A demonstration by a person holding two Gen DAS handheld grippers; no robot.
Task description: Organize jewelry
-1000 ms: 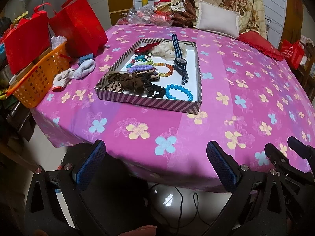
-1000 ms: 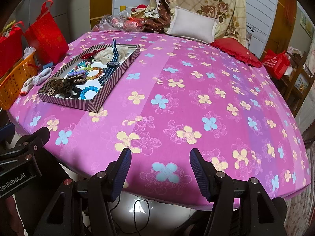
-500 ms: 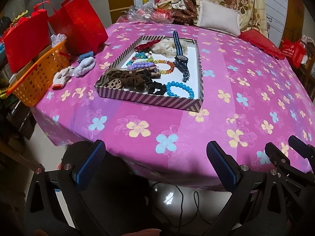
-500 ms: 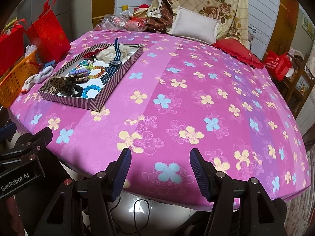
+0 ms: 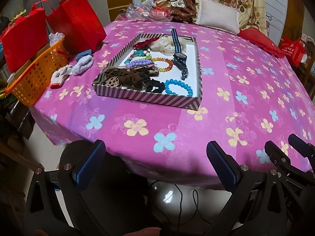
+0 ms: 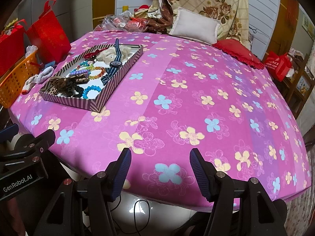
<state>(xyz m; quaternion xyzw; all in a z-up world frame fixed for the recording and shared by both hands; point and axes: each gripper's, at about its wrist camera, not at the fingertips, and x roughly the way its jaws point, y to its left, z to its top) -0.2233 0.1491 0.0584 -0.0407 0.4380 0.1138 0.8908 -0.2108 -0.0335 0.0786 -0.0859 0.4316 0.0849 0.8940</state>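
Note:
A striped shallow tray (image 5: 149,98) (image 6: 120,69) sits on the pink flowered tablecloth (image 5: 226,74). In it lie a blue bead bracelet (image 5: 178,86), an amber bead bracelet (image 5: 165,64), a purple bead bracelet (image 5: 137,62), a blue striped watch (image 5: 178,54) (image 6: 116,63), dark and leopard scrunchies (image 5: 130,77), a cream scrunchie (image 5: 165,45) and a red piece (image 5: 144,42). My left gripper (image 5: 155,157) is open and empty, at the table's near edge below the tray. My right gripper (image 6: 160,163) is open and empty, at the near edge to the right of the tray.
An orange basket (image 5: 35,74), red bags (image 5: 76,25) and white gloves (image 5: 72,69) stand left of the tray. A white cushion (image 6: 194,26), red cushion (image 6: 236,52) and clutter lie at the table's far side. Cables lie on the floor (image 5: 177,196) below.
Both grippers have drifted slightly toward the table; the tray looks a little nearer. Nothing was grasped or moved.

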